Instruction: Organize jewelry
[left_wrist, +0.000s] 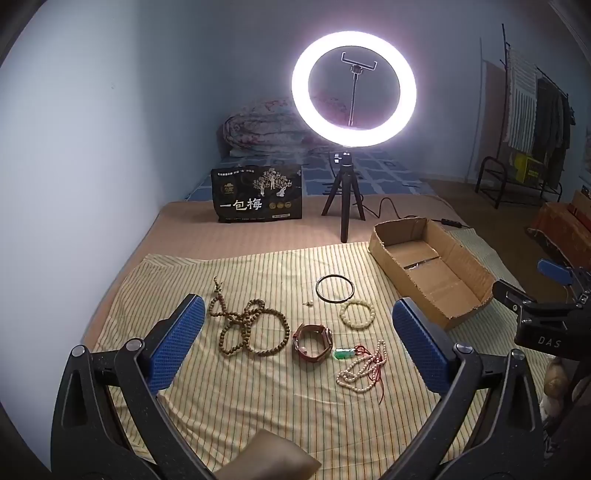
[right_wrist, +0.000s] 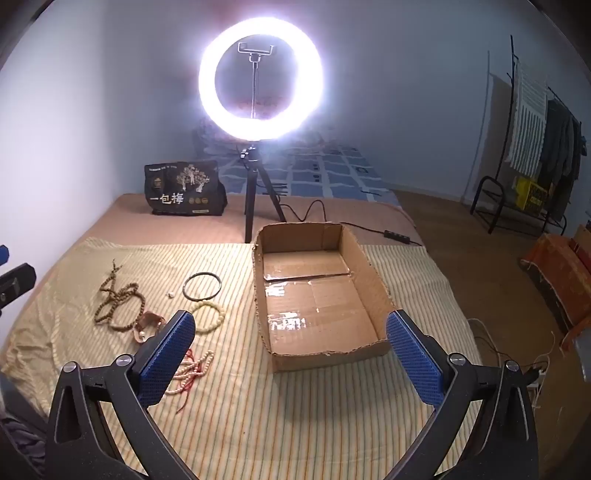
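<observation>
Jewelry lies on a striped cloth (left_wrist: 258, 413): a long brown bead string (left_wrist: 247, 326), a black bangle (left_wrist: 335, 288), a pale bead bracelet (left_wrist: 357, 313), a brown leather watch (left_wrist: 312, 342), a green pendant on red cord (left_wrist: 342, 353), a pearl necklace (left_wrist: 364, 371) and a tiny earring (left_wrist: 307, 303). An empty cardboard box (left_wrist: 432, 266) sits to their right, also in the right wrist view (right_wrist: 317, 291). My left gripper (left_wrist: 297, 325) is open above the jewelry, holding nothing. My right gripper (right_wrist: 291, 334) is open in front of the box, holding nothing.
A lit ring light on a tripod (left_wrist: 353, 88) stands behind the cloth, its cable (left_wrist: 391, 206) trailing right. A black snack bag (left_wrist: 257, 194) stands at the back left. A clothes rack (left_wrist: 532, 122) is at the far right.
</observation>
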